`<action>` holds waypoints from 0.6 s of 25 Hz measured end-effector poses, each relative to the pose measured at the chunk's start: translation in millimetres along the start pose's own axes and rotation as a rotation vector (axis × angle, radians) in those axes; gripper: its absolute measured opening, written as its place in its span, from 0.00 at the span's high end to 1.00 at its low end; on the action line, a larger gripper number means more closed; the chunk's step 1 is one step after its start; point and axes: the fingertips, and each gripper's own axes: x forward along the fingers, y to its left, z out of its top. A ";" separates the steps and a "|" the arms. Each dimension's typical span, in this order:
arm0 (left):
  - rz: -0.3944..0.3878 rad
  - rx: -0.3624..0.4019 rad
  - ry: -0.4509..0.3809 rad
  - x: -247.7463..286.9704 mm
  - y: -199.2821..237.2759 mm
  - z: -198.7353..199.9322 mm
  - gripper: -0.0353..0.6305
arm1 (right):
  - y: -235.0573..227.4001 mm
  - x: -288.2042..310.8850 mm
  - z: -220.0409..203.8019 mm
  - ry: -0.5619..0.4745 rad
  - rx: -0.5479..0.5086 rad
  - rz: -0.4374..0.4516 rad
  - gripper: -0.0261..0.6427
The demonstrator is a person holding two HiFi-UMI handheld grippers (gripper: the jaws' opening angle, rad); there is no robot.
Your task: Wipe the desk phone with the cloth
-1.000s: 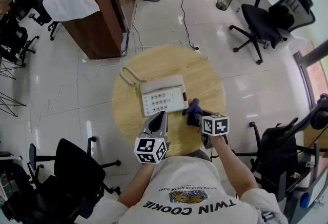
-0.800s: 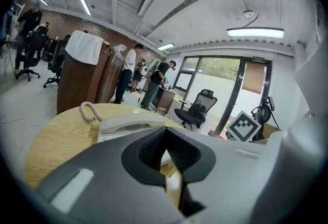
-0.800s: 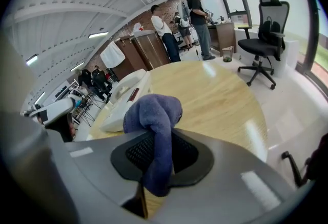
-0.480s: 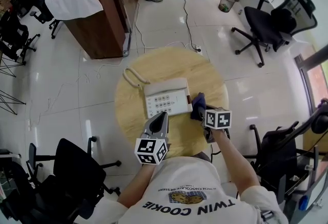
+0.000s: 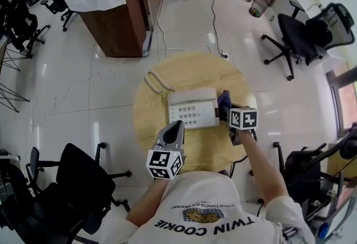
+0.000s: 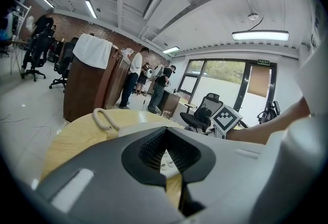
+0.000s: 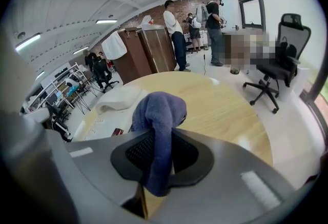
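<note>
My right gripper [image 7: 158,164] pinches the purple cloth [image 7: 159,110], left gripper [image 6: 166,169] closed empty; reckon the unbraced desk phone [image 5: 192,108] might slide.

My head camera looks steeply down from well above onto the round table [image 5: 189,70], with my left gripper [image 5: 174,127] and right gripper [image 5: 227,108] at its near edge. Each gripper camera rides low, close behind its own jaws, and faces across the tabletop. All three views share the desk phone [image 5: 192,109].

White desk phone [image 5: 192,110], flat; bunched purple cloth [image 5: 224,101] at its right edge.
</note>
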 end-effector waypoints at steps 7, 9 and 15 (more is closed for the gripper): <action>0.014 -0.026 -0.006 -1.3 17.3 2.3 0.96 | -1.0 17.4 28.5 0.020 -0.054 -0.013 0.86; 0.022 -0.038 -0.003 -1.1 22.8 1.4 0.96 | -1.9 21.3 39.7 0.027 -0.078 -0.015 0.86; 0.037 -0.059 -0.001 -2.3 35.7 -0.2 0.96 | -6.7 36.0 66.8 0.044 -0.110 -0.017 0.86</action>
